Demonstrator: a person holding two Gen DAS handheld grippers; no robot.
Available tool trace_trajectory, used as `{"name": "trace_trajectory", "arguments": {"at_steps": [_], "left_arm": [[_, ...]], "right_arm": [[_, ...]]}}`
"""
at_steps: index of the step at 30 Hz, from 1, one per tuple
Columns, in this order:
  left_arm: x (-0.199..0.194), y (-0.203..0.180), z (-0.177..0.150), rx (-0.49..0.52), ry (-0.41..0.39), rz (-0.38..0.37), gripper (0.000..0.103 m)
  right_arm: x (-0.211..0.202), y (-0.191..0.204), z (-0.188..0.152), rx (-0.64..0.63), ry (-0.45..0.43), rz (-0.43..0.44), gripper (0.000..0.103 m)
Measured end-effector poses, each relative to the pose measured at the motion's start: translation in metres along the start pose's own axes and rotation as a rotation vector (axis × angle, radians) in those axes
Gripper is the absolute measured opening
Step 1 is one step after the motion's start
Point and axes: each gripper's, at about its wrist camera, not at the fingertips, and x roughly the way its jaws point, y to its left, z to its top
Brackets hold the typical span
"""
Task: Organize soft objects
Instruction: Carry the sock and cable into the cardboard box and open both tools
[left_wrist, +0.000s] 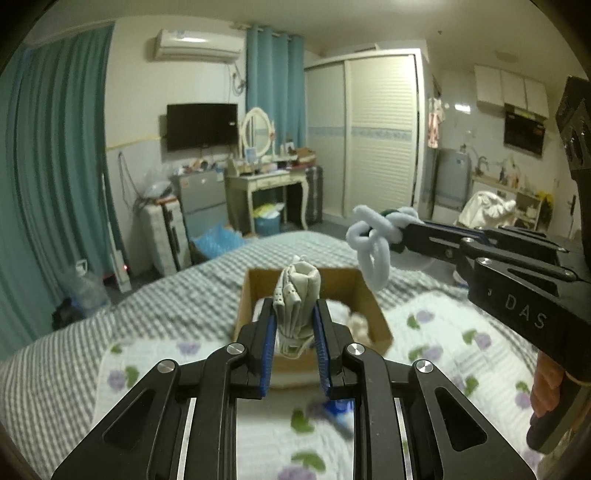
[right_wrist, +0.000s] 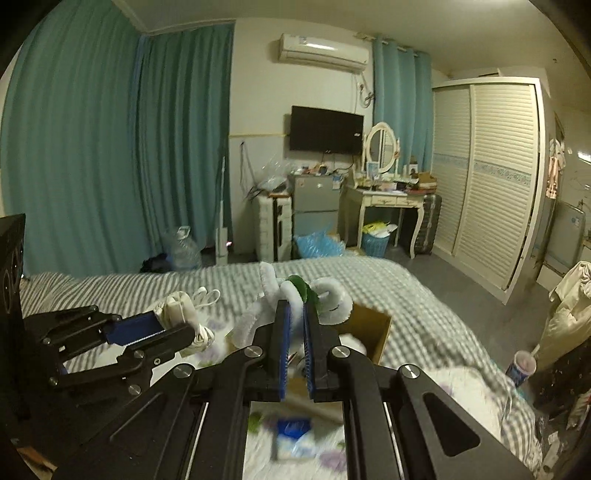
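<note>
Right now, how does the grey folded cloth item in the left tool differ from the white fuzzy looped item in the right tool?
The grey folded cloth item is compact, bundled and beige-grey; the white fuzzy looped item is open, made of plush loops, with a green part. The cloth item is directly above the brown cardboard box; the looped item hangs beside the box's right edge. Both are soft and clamped: left tool, right tool.

The left black two-finger gripper with blue pads (left_wrist: 294, 328) points forward, its jaws clamped on something held upright between them. The right black two-finger gripper with blue pads (right_wrist: 296, 325) is raised beside it, jaws nearly together, pinching something at the tips.
</note>
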Motion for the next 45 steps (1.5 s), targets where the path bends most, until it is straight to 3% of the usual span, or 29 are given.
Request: {"name": "trace_trajectory", "arguments": {"at_steps": [6,13,20,26,28,30,31,37,42,45], "left_arm": [[0.070,0.003,0.015,0.017,0.014,0.009,0.019],[0.133,0.000,0.000,0.048,0.045,0.014,0.019],[0.162,-0.005,-0.016,0.048,0.088,0.021,0.020],[0.166,-0.010,-0.020,0.060,0.140,0.053,0.024],[0.163,-0.012,-0.019,0.086,0.151,0.078,0.039],[0.147,-0.013,-0.017,0.096,0.121,0.108,0.074],[0.139,-0.013,-0.016,0.094,0.101,0.116,0.078],[0.071,-0.012,0.012,0.066,0.029,0.114,0.081],[-0.012,-0.010,0.044,0.074,-0.073,0.116,0.081],[-0.065,-0.009,0.057,0.060,-0.139,0.108,0.094]], "right_arm": [[0.054,-0.031,0.006,0.037,-0.002,-0.027,0.007],[0.132,-0.067,-0.022,0.078,0.089,-0.054,0.007],[0.177,-0.093,-0.054,0.131,0.180,-0.037,0.007],[0.177,-0.104,-0.064,0.166,0.204,-0.030,0.009],[0.168,-0.101,-0.062,0.176,0.201,-0.031,0.026],[0.158,-0.101,-0.060,0.181,0.191,-0.046,0.040],[0.152,-0.099,-0.058,0.184,0.183,-0.049,0.042],[0.091,-0.083,-0.029,0.159,0.137,-0.081,0.043],[0.014,-0.058,0.007,0.109,0.064,-0.118,0.051],[-0.033,-0.044,0.026,0.086,0.033,-0.134,0.059]]}}
